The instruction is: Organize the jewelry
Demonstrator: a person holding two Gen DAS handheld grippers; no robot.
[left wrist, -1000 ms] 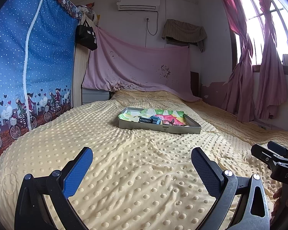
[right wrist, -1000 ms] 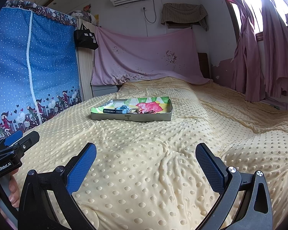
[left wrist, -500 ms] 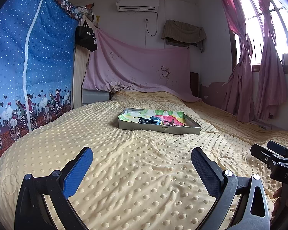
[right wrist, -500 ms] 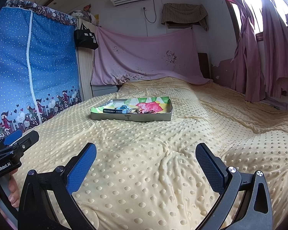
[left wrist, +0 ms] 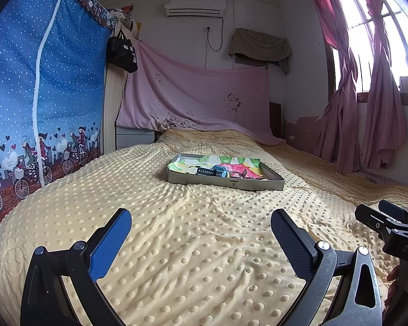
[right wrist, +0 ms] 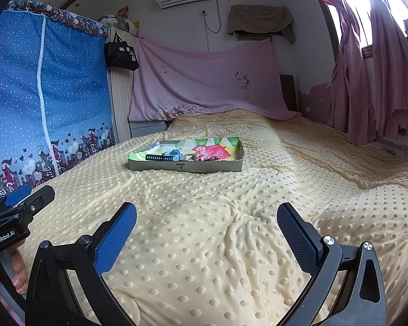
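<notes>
A shallow grey metal tray (left wrist: 225, 184) (right wrist: 185, 166) rests on the yellow dotted bedspread, lined with bright paper. Inside lie a dark watch band (left wrist: 206, 172) (right wrist: 156, 157), a blue watch (left wrist: 221, 169) (right wrist: 174, 153) and small items I cannot make out. My left gripper (left wrist: 201, 229) hangs open over the bedspread, well short of the tray, with nothing between its blue pads. My right gripper (right wrist: 207, 224) is likewise open and empty, at a similar distance from the tray. Each gripper shows at the edge of the other's view, held by a hand.
A blue fabric wardrobe (left wrist: 40, 87) stands along the left of the bed. A pink sheet (left wrist: 193, 100) drapes the headboard wall, with a black bag (left wrist: 121, 50) hanging beside it. Pink curtains (left wrist: 367, 108) cover the window on the right. The bedspread (left wrist: 198, 244) wrinkles between grippers and tray.
</notes>
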